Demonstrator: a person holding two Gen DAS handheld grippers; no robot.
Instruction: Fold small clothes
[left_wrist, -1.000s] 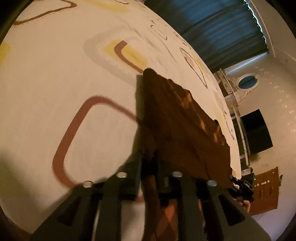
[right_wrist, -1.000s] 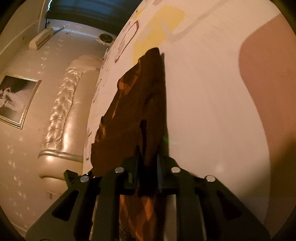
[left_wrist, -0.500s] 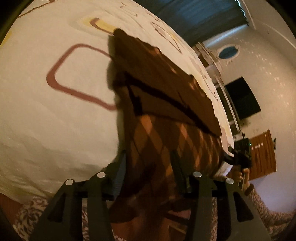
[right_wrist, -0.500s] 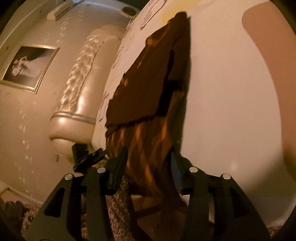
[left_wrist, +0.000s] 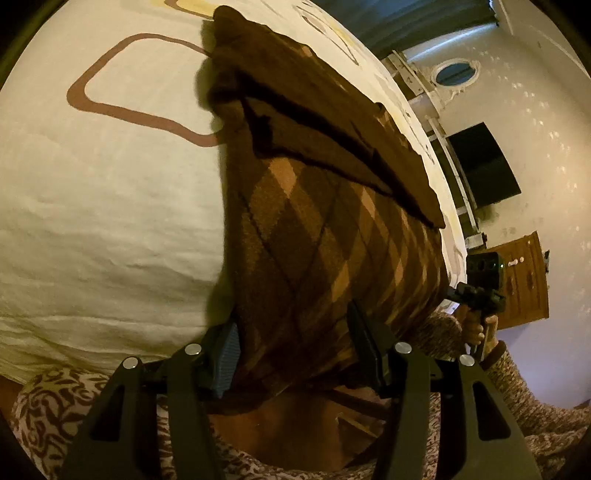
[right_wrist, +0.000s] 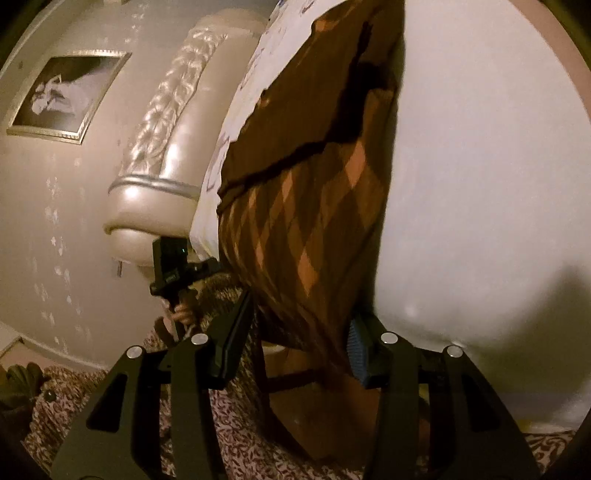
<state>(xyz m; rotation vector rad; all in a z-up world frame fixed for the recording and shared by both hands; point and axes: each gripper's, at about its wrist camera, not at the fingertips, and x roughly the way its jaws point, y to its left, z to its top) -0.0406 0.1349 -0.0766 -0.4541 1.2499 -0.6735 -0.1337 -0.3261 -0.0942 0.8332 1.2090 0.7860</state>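
Left wrist view is showing the argyle knit (left_wrist: 332, 236) lying soft and light on the bed (left_wrist: 92, 206), near edge drooping between both grippers' (left_wrist: 295, 339) (right_wrist: 303, 332) spread, empty fingers, likely best pinched at its corners.

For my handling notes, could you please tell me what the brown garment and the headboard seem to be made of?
Brown garment: likely knitted wool or acrylic, matte; fuzzy surface, argyle diamonds. Headboard: probably padded leather or vinyl, glossy; tufted, with bright highlights.
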